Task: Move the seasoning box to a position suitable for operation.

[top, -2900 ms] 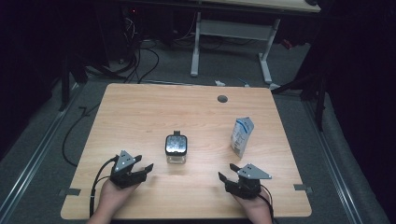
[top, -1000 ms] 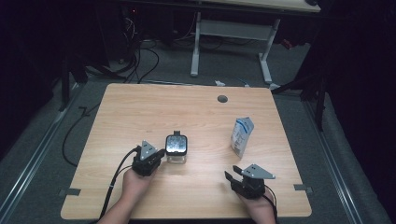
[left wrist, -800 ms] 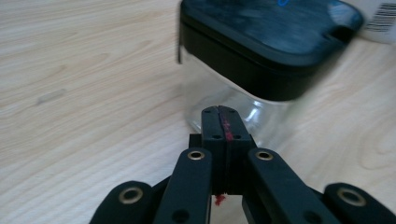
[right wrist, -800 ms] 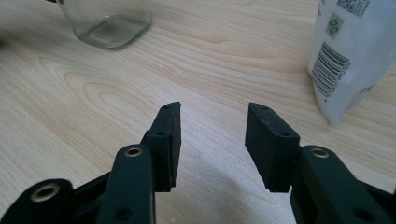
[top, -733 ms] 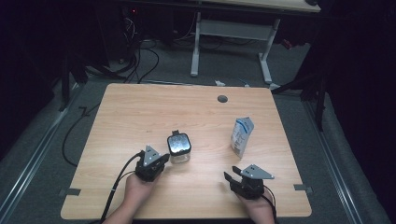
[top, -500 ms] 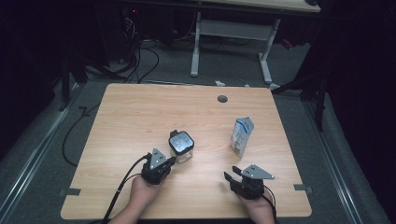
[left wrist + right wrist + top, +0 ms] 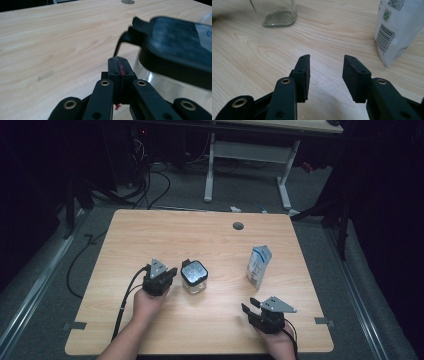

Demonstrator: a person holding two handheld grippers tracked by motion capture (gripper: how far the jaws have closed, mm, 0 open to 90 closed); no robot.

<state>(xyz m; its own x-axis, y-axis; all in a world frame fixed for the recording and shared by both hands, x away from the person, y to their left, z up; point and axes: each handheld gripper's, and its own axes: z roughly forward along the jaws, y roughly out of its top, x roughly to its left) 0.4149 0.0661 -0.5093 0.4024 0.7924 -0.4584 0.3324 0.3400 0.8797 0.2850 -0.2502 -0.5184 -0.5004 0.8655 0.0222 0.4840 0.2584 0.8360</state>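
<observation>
Jaws: left gripper (image 7: 117, 65) pinched empty beside the glass jar (image 7: 194, 277), right gripper (image 7: 325, 70) gaping. Jar's rigid, slick, breakable; we'd grab its flat sides under the lid.

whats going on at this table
A person works two handheld grippers at a wooden table. The left gripper, jaws shut and empty, sits right beside a glass jar with a black lid. The right gripper rests near the front edge, jaws open and empty. A white carton stands untouched.
</observation>
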